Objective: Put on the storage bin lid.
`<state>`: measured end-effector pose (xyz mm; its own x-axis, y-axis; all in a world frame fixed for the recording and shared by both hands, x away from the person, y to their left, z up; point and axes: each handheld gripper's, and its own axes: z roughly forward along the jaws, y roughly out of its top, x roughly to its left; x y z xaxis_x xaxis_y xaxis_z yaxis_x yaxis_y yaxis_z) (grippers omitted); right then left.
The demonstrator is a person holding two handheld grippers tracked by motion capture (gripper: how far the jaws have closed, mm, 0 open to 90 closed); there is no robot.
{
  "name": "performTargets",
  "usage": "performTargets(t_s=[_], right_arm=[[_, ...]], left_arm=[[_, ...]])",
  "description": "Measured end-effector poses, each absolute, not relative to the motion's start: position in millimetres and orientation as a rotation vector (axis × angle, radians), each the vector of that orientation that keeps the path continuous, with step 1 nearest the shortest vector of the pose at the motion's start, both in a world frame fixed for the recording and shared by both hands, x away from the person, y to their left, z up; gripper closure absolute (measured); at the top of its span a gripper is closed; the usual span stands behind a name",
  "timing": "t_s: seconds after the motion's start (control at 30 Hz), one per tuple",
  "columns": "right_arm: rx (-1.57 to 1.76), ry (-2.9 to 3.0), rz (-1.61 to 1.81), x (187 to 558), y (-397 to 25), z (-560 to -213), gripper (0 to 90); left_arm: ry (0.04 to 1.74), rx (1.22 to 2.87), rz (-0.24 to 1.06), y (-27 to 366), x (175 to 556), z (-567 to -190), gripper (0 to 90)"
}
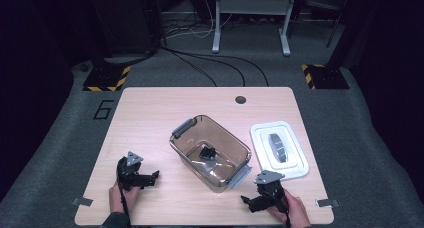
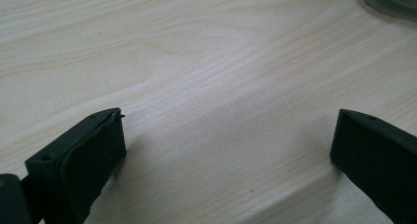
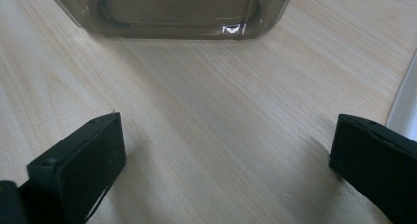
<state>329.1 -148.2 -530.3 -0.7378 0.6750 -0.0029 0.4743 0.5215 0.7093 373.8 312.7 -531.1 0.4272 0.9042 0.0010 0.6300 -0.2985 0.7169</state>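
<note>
A clear brownish plastic bin (image 1: 210, 150) with grey handles sits mid-table, holding a small black object (image 1: 207, 153). Its white lid (image 1: 278, 149) lies flat to the right, grey handle up. My left gripper (image 1: 156, 175) rests low at the front left, jaws open over bare wood (image 2: 226, 135), with the bin's edge (image 2: 388, 0) at the top right of its view. My right gripper (image 1: 245, 200) lies at the front right, open, nothing between its jaws (image 3: 226, 150). It faces the bin's near wall (image 3: 172, 13), with the lid's edge (image 3: 405, 106) at the right.
The wooden table (image 1: 150, 113) has a cable hole (image 1: 240, 99) at the back. Grey carpet surrounds it, with cables, hazard-striped stand bases (image 1: 106, 79) and a desk frame (image 1: 250, 18) beyond.
</note>
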Motion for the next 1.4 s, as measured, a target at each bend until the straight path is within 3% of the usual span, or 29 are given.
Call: performTargets(t_s=[1.1,1.4], right_arm=[[1.047,2.466,0.979,326,-149,-527,0.0],[1.168,2.365,1.064,331,-173,-513,0.0]], left_arm=[[1.301,2.025,0.546,312,374,-531,0.0],[1.302,2.03,0.542,312,374,-531,0.0]])
